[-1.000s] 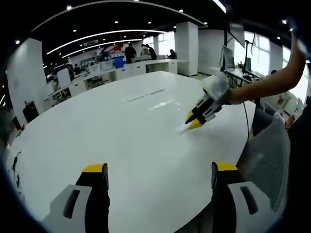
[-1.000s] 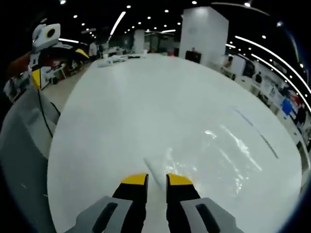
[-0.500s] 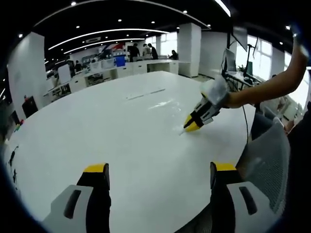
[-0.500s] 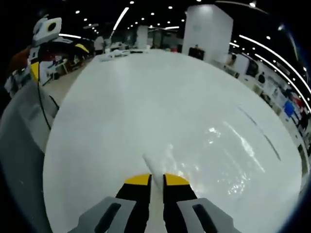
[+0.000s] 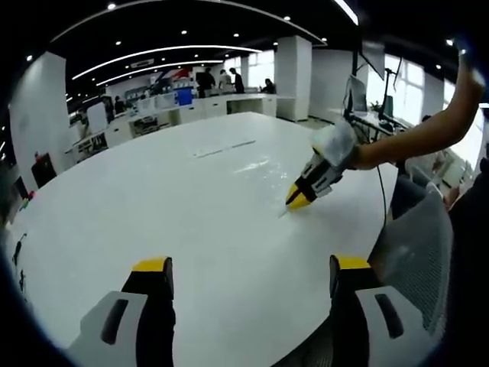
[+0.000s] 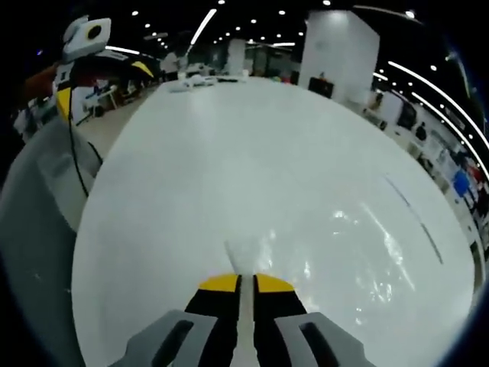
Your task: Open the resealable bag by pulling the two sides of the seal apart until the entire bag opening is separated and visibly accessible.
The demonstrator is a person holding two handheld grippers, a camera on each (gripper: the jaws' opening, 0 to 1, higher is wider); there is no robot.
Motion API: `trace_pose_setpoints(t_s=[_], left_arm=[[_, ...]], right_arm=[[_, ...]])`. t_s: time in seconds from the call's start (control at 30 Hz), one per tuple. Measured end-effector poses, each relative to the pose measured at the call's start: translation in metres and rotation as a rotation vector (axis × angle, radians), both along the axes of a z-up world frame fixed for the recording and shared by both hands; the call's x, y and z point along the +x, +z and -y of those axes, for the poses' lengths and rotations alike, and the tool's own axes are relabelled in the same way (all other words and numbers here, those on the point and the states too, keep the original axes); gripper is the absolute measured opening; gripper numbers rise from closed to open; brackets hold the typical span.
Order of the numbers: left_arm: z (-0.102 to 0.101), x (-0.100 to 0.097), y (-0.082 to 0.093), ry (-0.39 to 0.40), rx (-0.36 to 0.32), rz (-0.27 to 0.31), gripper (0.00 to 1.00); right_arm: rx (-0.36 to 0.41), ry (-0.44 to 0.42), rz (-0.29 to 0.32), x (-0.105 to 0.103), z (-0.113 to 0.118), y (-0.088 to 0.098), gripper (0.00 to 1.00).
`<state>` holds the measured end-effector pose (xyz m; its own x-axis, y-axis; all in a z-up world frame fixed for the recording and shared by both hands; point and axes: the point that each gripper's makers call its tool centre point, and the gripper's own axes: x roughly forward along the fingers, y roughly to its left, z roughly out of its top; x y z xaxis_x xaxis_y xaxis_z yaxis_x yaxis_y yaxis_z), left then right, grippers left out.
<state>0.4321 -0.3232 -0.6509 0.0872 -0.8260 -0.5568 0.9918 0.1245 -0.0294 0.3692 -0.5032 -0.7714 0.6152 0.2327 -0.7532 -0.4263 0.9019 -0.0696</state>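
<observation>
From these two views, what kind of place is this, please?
Probably a large open-plan office or lab. The work happens on a big white table; behind it stand rows of desks with people, a monitor sits on the far side, and long strip lights cross a dark ceiling.

Left gripper [image 5: 248, 275]: two grey moulded jaw housings, each with a dark oval slot, black inner faces, yellow tip caps. Right gripper [image 6: 246, 284]: same build, grey shells with slots, black jaws, yellow caps; seen from outside [image 5: 299, 197] its body is black-and-white with yellow tips. The arm [image 5: 416, 134] behind it is bare.
</observation>
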Motion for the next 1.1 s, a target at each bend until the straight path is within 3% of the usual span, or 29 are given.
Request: trace_pose_setpoints(t_s=[0.4,0.67,0.8,0.9,1.1], left_arm=[[0.008,-0.015,0.005,-0.081,-0.009,0.036,0.77],[0.012,-0.029,0.008,-0.140,-0.023,0.050,0.74],[0.017,-0.039,0.012,-0.240,-0.028,0.183,0.68],[0.019,-0.048,0.010,-0.279,-0.018,0.170,0.67],[0.024,-0.057,0.004,-0.344,0.008,0.213,0.65]], right_arm=[[0.034,0.017,0.015,-0.010,-0.015,0.021,0.01],[0.026,0.118,0.003,-0.023,-0.037,0.033,0.00],[0.024,0.163,-0.009,-0.030,-0.051,0.039,0.00],[0.051,0.158,0.001,-0.032,-0.057,0.044,0.00],[0.040,0.177,0.006,-0.039,-0.067,0.055,0.00]])
